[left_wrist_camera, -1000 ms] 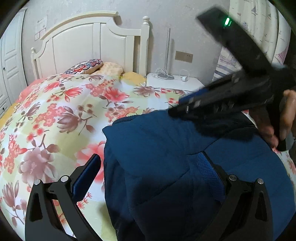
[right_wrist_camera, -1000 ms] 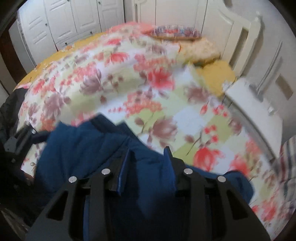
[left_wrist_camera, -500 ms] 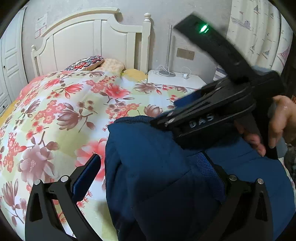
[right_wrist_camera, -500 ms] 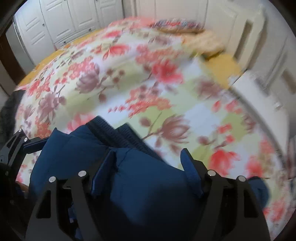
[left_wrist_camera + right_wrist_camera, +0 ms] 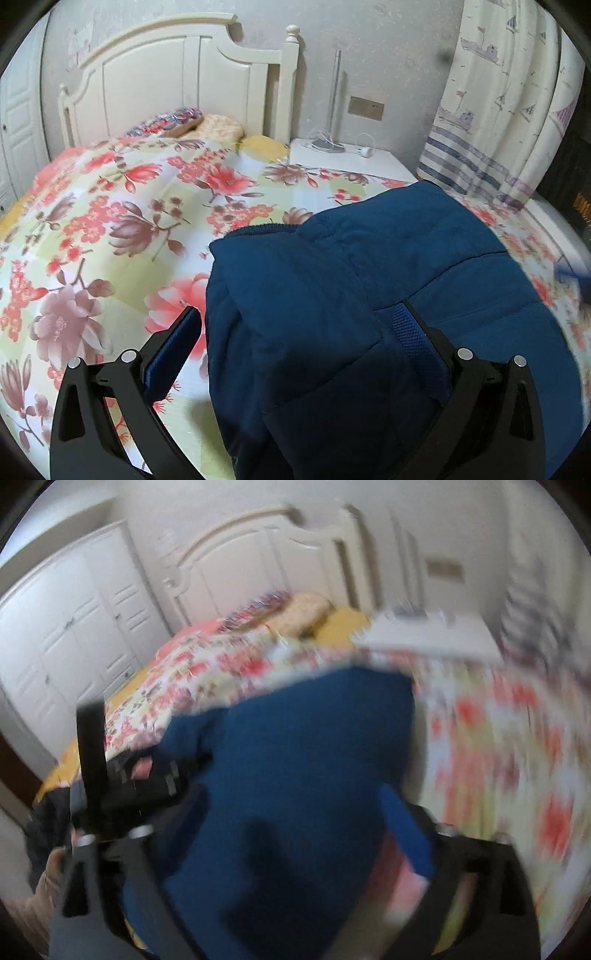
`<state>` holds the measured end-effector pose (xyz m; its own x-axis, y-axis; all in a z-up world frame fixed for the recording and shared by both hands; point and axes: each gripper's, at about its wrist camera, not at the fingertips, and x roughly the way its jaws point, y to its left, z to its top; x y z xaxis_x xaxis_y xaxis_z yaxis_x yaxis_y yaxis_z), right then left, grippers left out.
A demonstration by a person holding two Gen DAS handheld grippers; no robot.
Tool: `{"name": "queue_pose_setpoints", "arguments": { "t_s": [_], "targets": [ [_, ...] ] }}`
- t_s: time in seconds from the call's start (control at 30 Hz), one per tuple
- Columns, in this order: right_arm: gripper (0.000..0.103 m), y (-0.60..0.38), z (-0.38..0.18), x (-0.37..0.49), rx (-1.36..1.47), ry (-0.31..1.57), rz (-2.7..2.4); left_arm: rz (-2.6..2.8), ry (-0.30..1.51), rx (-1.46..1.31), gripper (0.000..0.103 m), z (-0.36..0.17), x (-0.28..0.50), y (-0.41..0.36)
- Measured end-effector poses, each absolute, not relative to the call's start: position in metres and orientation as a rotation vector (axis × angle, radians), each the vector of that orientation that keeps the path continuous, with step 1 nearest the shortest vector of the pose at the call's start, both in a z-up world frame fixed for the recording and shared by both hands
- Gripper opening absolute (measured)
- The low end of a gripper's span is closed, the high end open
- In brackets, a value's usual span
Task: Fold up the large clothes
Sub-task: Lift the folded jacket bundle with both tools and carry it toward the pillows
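Observation:
A dark blue padded jacket (image 5: 369,295) lies folded on the floral bedspread (image 5: 129,229). My left gripper (image 5: 295,332) is open; the jacket's left edge fills the gap between its fingers, with the left pad (image 5: 173,347) on the quilt beside it. In the blurred right wrist view the jacket (image 5: 295,794) lies between the wide-spread fingers of my right gripper (image 5: 277,830), which is open. The left gripper's body (image 5: 122,786) shows at the left there.
A white headboard (image 5: 177,81) and pillows (image 5: 192,122) stand at the far end. A white nightstand (image 5: 343,158) with a lamp stands right of the bed, a patterned curtain (image 5: 498,110) beyond. White wardrobe doors (image 5: 74,646) stand on the left.
My right gripper opened, let go of the jacket and pulled back out of the left wrist view. The jacket's top now lies flat on the bed. The left gripper held still.

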<state>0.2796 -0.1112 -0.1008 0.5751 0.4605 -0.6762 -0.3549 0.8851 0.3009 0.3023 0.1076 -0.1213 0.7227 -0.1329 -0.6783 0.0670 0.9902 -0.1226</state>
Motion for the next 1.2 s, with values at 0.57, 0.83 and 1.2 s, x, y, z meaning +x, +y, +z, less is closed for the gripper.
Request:
{"name": "queue_pose_setpoints", "arguments": {
  "t_s": [0.57, 0.83, 1.2],
  "targets": [
    [0.101, -0.134, -0.167, 0.268, 0.443, 1.023, 0.699, -0.488, 1.013, -0.721, 0.099, -0.169, 0.244, 0.177],
    [0.084, -0.146, -0.174, 0.248, 0.450, 0.923, 0.751, -0.619, 1.046, -0.713, 0.082, -0.175, 0.260, 0.155],
    [0.060, -0.219, -0.122, 0.255, 0.315, 0.651, 0.587, -0.717, 0.869, -0.697, 0.053, -0.150, 0.315, 0.076]
  ]
}}
